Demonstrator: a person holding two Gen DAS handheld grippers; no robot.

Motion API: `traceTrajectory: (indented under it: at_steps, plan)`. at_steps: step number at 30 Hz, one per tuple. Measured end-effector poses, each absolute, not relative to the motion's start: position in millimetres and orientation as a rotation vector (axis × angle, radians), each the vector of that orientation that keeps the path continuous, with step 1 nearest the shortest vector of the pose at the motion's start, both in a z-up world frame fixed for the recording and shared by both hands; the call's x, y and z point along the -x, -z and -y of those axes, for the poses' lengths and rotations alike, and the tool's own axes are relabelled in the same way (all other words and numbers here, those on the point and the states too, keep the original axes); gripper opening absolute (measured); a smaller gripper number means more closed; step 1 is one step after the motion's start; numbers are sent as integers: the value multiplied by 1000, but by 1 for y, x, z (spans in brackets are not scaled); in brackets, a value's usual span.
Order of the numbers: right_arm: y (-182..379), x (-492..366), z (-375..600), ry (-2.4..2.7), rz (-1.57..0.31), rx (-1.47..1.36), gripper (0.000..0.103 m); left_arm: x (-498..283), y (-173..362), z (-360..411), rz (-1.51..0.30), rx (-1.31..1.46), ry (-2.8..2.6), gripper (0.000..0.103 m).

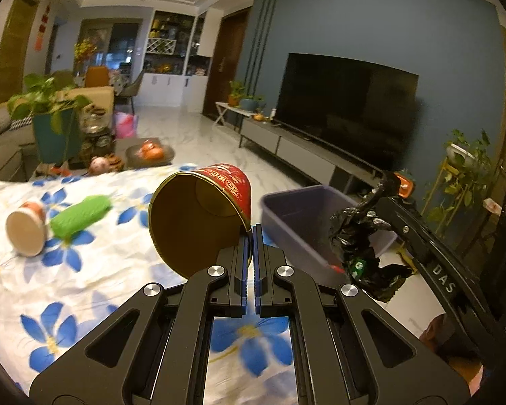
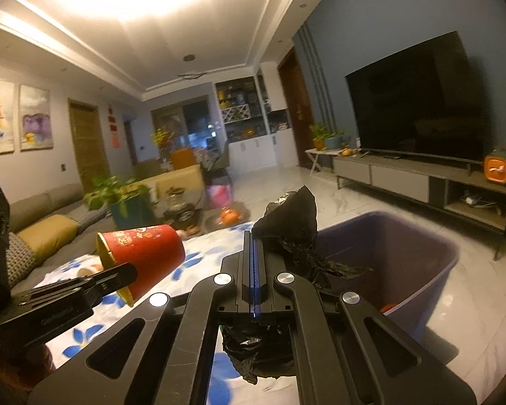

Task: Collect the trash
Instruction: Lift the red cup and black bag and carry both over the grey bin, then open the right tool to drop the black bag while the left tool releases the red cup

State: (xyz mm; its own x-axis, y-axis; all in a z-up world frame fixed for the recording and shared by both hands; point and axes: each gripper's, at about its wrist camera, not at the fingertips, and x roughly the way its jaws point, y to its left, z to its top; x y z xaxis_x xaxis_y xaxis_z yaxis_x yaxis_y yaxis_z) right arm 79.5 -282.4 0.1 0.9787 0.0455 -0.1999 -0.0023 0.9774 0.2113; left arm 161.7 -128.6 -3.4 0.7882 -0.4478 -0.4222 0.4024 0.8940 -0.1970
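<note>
My left gripper (image 1: 253, 231) is shut on the rim of a red paper cup (image 1: 199, 216) with a gold inside, held on its side above the flowered tablecloth (image 1: 67, 287). The cup also shows in the right wrist view (image 2: 141, 256). My right gripper (image 2: 253, 236) is shut on a crumpled black plastic bag (image 2: 293, 233), held by the near rim of the purple bin (image 2: 404, 256). In the left wrist view the bag (image 1: 357, 236) hangs over the bin (image 1: 300, 216). A small white-and-red cup (image 1: 27, 229) and a green wrapper (image 1: 81, 216) lie on the cloth at left.
A plant in a teal pot (image 1: 54, 135), jars and a fruit plate (image 1: 150, 152) stand beyond the table's far edge. A TV (image 1: 347, 104) on a low cabinet lines the right wall. A sofa (image 2: 44, 229) is at left. Something red lies inside the bin (image 2: 388, 307).
</note>
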Motion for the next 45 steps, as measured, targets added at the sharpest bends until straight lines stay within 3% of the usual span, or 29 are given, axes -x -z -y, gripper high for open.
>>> traceTrajectory:
  at_steps: [17, 45]
  plan:
    - [-5, -99, 355, 100, -190, -190, 1, -201, 12, 235, -488, 10, 539, 2]
    - [11, -132, 381, 92, -261, -229, 1, -235, 45, 276, -560, 19, 599, 2]
